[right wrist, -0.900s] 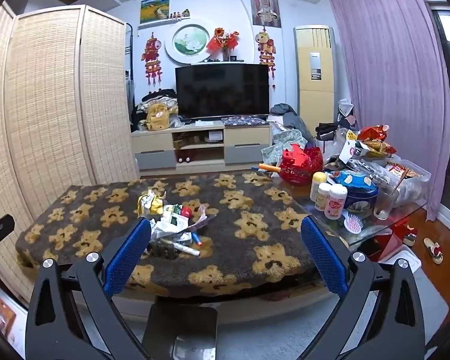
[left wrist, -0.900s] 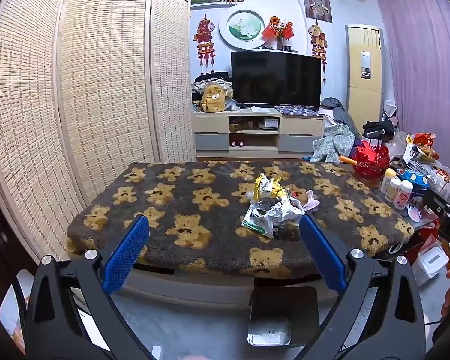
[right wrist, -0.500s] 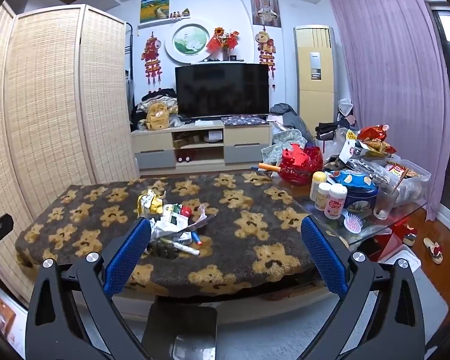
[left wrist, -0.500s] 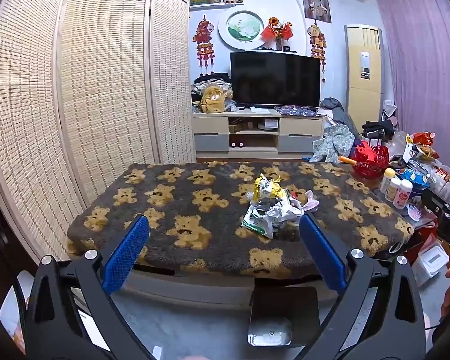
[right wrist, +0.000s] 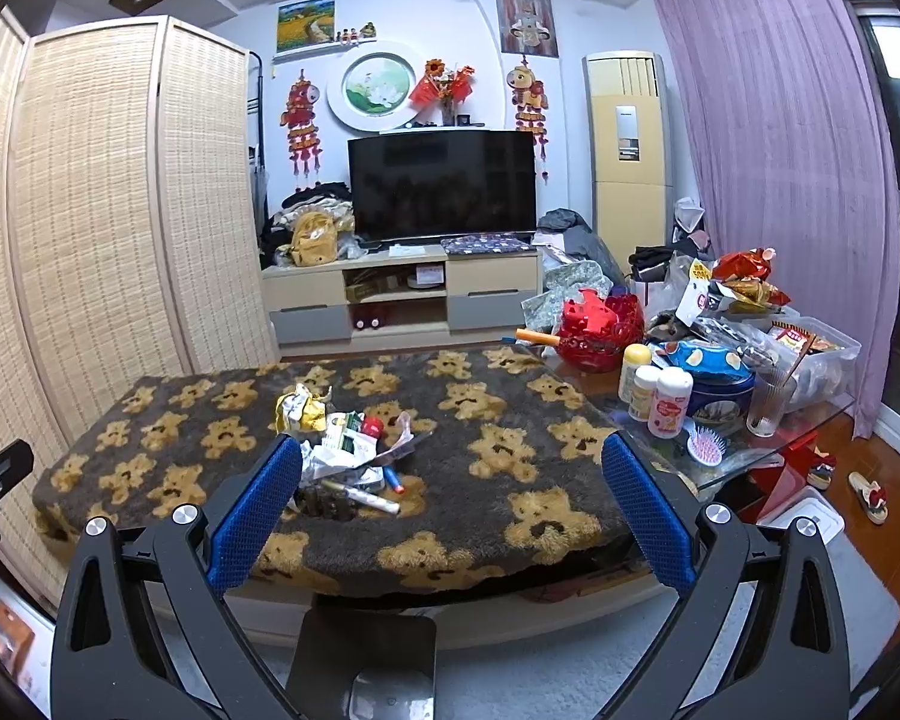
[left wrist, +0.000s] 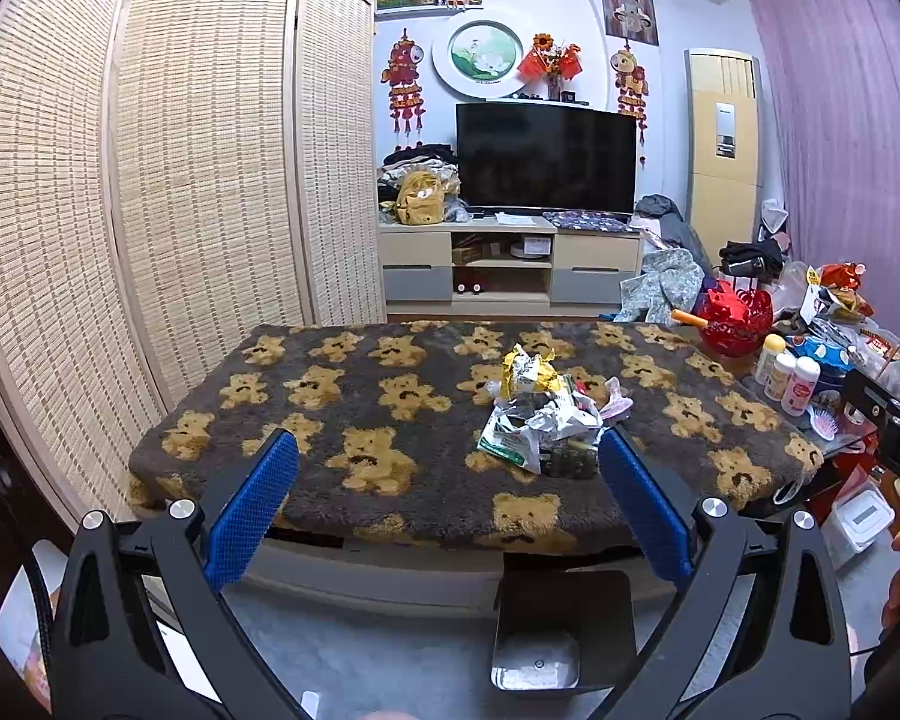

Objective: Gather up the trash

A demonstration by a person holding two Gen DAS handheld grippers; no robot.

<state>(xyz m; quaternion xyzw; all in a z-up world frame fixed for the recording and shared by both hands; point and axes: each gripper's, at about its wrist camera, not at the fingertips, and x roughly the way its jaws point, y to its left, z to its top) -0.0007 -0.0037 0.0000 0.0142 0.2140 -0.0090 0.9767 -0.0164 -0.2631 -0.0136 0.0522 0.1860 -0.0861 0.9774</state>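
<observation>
A heap of trash [left wrist: 540, 420] lies on a table covered with a dark bear-print blanket [left wrist: 354, 396]: crumpled white and green wrappers, a gold foil bag [left wrist: 528, 371], a dark packet. The right wrist view shows the same heap [right wrist: 342, 450] with a white marker [right wrist: 363, 495] and a red cap. A black bin [left wrist: 564, 630] stands on the floor below the table's near edge, also seen as the bin [right wrist: 363, 666] in the right wrist view. My left gripper [left wrist: 447, 471] and right gripper [right wrist: 450, 474] both hang open short of the table, nothing between their blue pads.
Right of the blanket, a glass tabletop [right wrist: 744, 450] carries bottles, a blue tin, a red basket [right wrist: 600, 327], a glass and snack bags. A woven folding screen [left wrist: 150, 210] stands on the left. A TV unit [left wrist: 510, 258] lines the far wall. A white box [right wrist: 801, 519] sits on the floor.
</observation>
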